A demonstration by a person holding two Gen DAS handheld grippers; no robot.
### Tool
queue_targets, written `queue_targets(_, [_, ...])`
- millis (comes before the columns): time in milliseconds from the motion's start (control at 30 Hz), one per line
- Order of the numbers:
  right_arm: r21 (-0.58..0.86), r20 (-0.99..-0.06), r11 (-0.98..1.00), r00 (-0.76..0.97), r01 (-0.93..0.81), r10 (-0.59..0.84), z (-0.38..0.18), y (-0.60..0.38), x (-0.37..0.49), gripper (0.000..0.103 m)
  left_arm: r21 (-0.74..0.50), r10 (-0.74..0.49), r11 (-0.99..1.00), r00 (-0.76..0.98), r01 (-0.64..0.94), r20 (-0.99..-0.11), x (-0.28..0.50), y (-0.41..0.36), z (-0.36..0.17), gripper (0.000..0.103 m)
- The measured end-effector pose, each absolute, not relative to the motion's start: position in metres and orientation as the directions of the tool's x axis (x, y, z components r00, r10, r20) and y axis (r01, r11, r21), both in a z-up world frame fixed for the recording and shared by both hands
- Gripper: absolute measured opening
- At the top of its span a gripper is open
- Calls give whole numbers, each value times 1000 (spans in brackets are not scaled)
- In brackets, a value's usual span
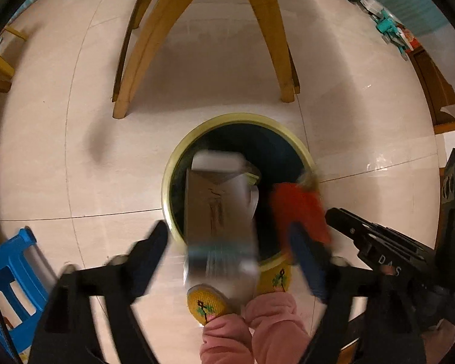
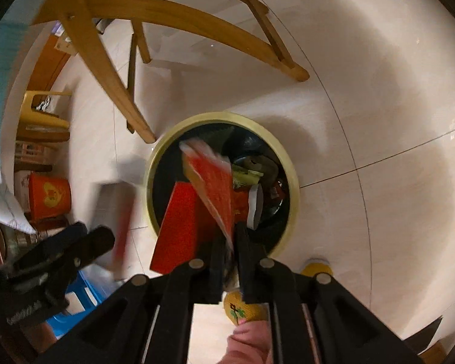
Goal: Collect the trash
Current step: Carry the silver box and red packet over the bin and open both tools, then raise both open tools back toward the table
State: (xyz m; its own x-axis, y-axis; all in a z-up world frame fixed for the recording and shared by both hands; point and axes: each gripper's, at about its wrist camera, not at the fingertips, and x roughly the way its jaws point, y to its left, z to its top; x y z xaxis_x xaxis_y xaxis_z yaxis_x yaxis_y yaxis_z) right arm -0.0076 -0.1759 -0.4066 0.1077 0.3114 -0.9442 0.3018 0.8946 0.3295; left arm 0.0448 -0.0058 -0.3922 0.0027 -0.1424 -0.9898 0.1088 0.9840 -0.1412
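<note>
- Nearest the left camera: left gripper (image 1: 227,248), jaws spread wide, pointing straight down over the bin (image 1: 179,154). A blurred grey-brown carton (image 1: 218,212) sat between the fingers with clear gaps on both sides, not pinched, its far end inside the bin mouth.
- Right gripper (image 2: 229,242) had its jaws nearly together, a narrow gap between them, with the near edge of a red packet (image 2: 212,182) in that gap. Blur there; couldn't tell if the pads pressed on it. The rest of the packet hung over the bin opening.
- Bin: round, yellow-green rim (image 2: 221,118), dark liner, standing on the pale tile floor (image 2: 364,106) by the wooden chair legs (image 2: 112,69).
- Bin contents in the right view: a red box (image 2: 179,227) leaning on the near wall, a yellow-green wrapper (image 2: 245,176), a white strip (image 2: 254,206), dark crumpled stuff deeper down.
- Yellow embroidered slippers (image 1: 209,303) and pink trouser cuffs (image 1: 267,321) were right beside the bin's near rim.
- An orange bucket (image 2: 48,197) stood off to the left; contents not visible.
</note>
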Motion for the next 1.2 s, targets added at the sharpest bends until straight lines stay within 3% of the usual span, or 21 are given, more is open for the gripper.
queue_targets(100, [337, -942, 887, 115, 316, 316, -414, -176, -2, 31, -132, -134, 986, 15, 103, -991, 45, -1, -391, 90])
queue_targets(133, [337, -942, 886, 116, 317, 316, -417, -176, 0, 33, -129, -132, 986, 16, 102, -991, 44, 0, -392, 92])
queue_targets(400, [298, -953, 919, 136, 258, 271, -408, -167, 5, 33, -121, -125, 989, 52, 80, -991, 44, 8, -382, 92])
queue_targets(667, [282, -957, 931, 130, 231, 258, -373, -164, -1, 33, -119, -123, 992, 105, 47, -987, 43, 10, -339, 94])
queue_targets(1200, [287, -949, 944, 186, 165, 256, -215, -152, -24, 33, -102, -110, 993, 204, 51, -973, 17, 20, -159, 96])
